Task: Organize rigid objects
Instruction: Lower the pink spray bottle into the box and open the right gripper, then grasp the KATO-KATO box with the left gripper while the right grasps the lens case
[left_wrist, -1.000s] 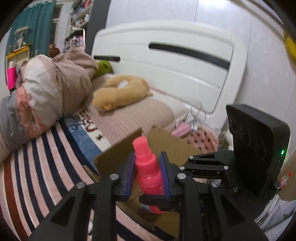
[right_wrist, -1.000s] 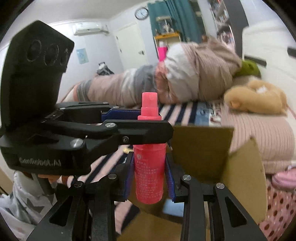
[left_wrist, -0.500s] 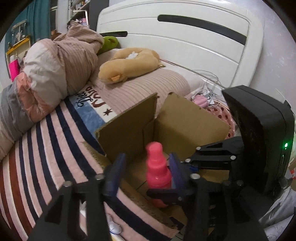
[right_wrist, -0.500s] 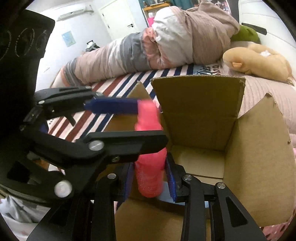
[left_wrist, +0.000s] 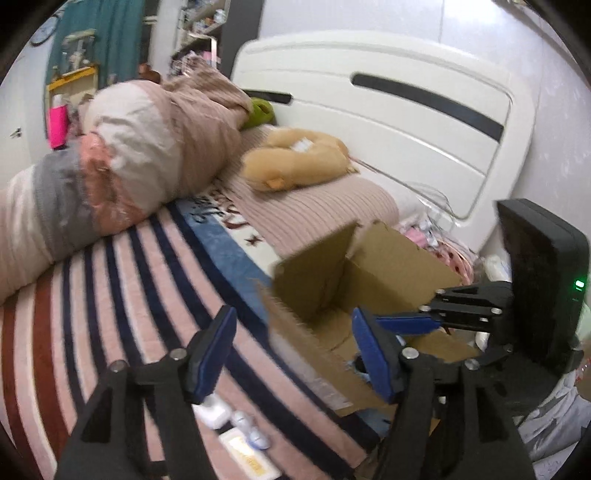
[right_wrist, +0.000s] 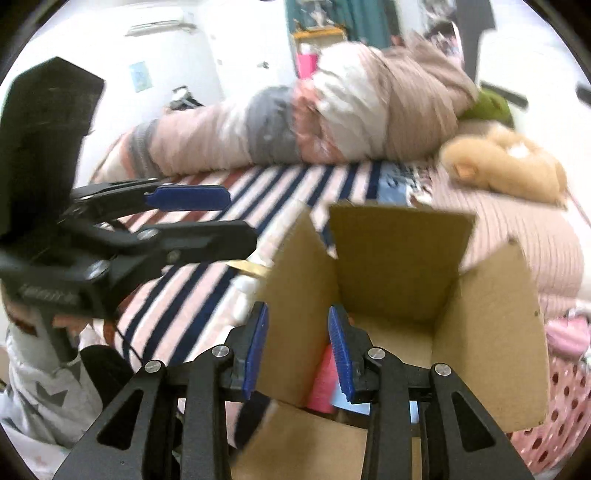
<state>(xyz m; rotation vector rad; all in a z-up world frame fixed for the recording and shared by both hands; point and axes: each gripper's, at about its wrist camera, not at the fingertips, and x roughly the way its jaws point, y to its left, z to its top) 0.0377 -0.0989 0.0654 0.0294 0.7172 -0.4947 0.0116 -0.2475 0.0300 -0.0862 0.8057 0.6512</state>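
Flanking cardboard box (right_wrist: 402, 258) (plush toy (right_wrist: 506, 162) behind)

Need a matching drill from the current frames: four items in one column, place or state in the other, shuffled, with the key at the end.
Items:
1. pink bottle
2. left claw
3. tan plush toy
4. small white case

Place or state:
A. lying on the ribbed pillow
B. down inside the cardboard box
C. lying on the striped blanket, outside the box
D. open, holding nothing

Pairs: 1-B, 2-D, 3-A, 4-C
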